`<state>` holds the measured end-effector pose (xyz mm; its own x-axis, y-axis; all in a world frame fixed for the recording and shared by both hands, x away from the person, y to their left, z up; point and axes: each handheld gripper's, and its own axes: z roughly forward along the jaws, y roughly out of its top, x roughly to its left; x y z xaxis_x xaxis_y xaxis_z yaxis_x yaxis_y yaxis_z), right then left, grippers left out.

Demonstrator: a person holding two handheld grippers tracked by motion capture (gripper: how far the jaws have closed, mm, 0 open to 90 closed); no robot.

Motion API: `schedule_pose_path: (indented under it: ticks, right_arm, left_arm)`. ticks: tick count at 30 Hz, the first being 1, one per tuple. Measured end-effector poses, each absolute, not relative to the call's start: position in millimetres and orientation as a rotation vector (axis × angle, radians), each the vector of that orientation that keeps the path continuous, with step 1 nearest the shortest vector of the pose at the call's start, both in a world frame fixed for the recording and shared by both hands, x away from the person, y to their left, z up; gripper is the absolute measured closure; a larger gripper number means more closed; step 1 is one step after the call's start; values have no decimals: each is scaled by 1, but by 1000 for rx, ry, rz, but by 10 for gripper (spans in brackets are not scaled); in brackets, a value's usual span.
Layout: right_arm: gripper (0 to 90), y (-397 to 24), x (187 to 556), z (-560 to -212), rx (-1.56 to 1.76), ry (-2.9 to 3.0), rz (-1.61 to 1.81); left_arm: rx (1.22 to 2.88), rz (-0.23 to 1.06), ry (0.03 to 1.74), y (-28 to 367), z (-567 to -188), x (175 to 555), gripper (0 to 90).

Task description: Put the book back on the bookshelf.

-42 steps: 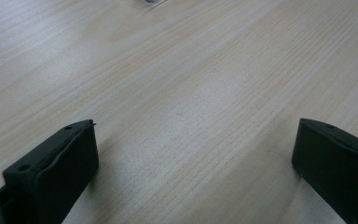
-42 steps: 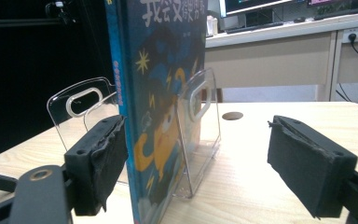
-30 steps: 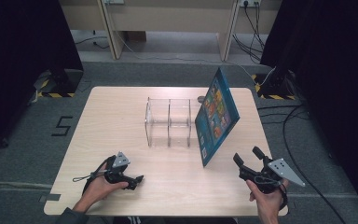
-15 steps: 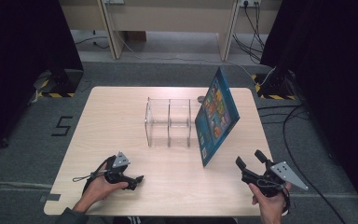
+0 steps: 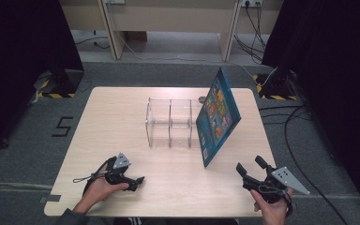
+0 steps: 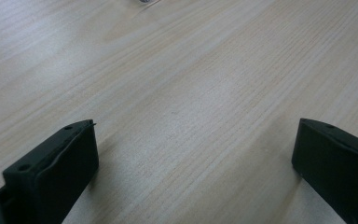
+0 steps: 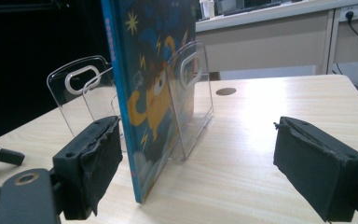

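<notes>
A blue picture book [image 5: 218, 117] with cartoon cover leans tilted against a clear rack [image 5: 169, 123]; both grippers' jaws stand apart, empty.

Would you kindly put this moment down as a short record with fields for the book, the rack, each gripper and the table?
book: blue picture book standing on its lower edge, tilted, leaning against the right end of the rack
rack: clear plastic divider rack at mid-table, compartments look empty
left gripper: low over the near left of the table, jaws open, holding nothing
right gripper: at the near right, jaws open, pointed at the book, apart from it
table: light wooden top
</notes>
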<state>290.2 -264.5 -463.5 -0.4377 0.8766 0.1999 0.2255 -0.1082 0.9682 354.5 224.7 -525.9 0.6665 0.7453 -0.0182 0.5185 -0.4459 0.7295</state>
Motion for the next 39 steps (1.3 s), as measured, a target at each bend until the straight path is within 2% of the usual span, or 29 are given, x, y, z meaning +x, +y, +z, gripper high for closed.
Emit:
schedule_pose_path:
  ticks: [39]
  right_arm:
    - [160,-272,277,-484,1334,1875,1413]
  left_arm:
    - [2152,394,961,224,-526,352,0]
